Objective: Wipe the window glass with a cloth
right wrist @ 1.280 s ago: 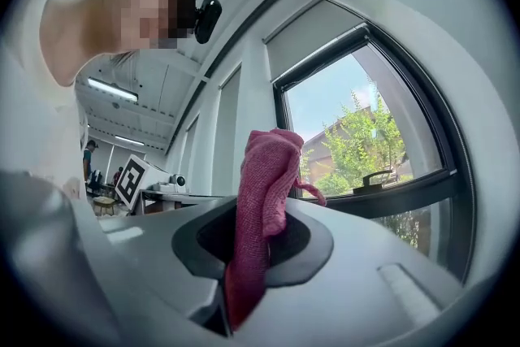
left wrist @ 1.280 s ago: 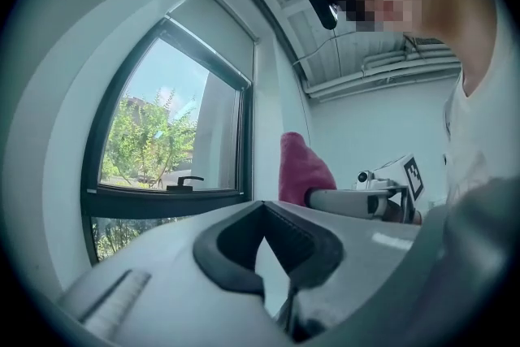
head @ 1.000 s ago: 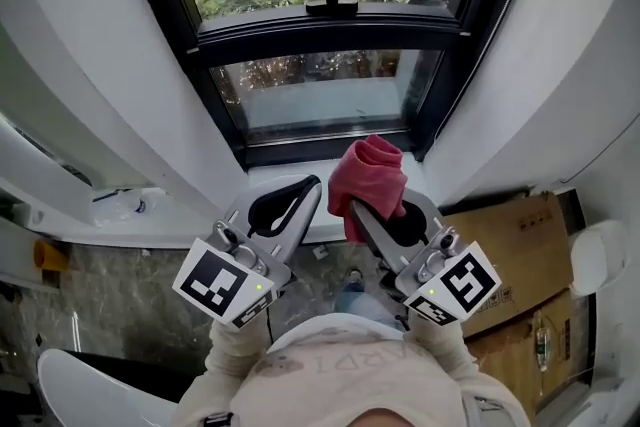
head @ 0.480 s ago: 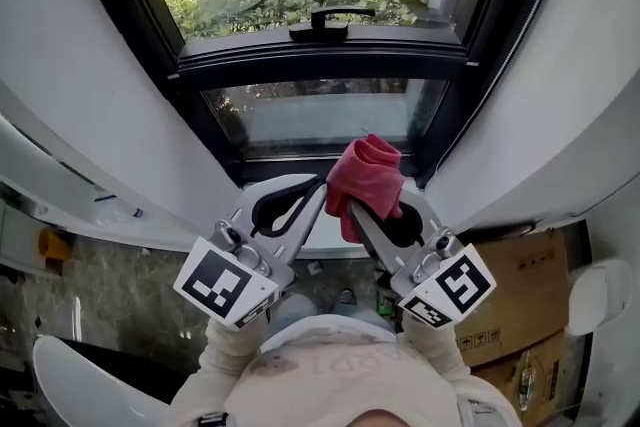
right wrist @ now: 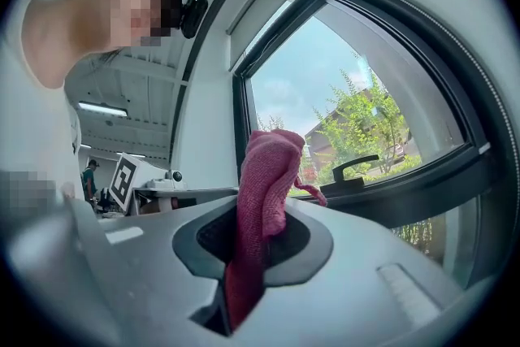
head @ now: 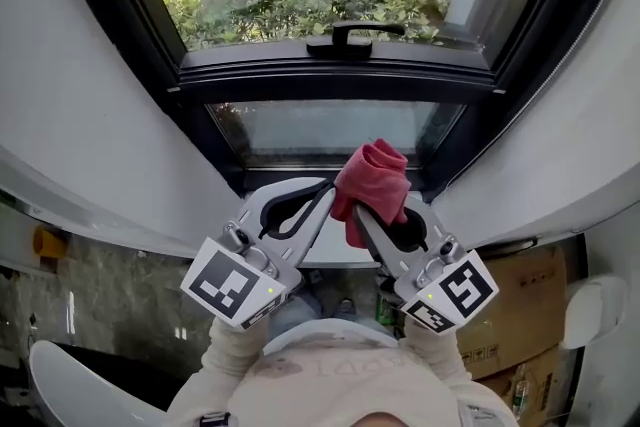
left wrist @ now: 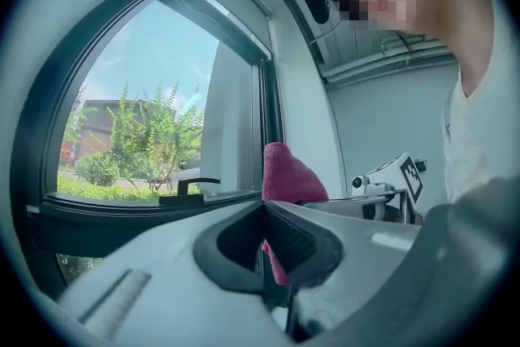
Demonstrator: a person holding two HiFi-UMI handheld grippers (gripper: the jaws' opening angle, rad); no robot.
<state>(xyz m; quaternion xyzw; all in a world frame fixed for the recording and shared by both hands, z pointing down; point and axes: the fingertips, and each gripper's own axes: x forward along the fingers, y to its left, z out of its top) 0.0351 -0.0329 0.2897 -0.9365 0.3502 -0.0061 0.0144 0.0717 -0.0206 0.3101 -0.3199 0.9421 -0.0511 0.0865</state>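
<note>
— Red cloth (head: 372, 177) sits bunched in the right gripper (head: 362, 211) in the head view, just short of the lower window glass (head: 330, 127).
— And the left gripper view?
— The left gripper (left wrist: 264, 211) has its jaws pressed together on nothing, with the cloth just beside them.
— Right gripper view?
— Jaws pinch the cloth's middle. I'd press its loose top flat to the pane and stroke evenly.

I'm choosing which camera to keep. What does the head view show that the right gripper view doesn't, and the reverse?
Head view only: the cardboard box and the person's sleeves. Right gripper view only: blue sky and ceiling lights. Both: the right gripper shut on the pink cloth, the window handle and the left gripper.
</note>
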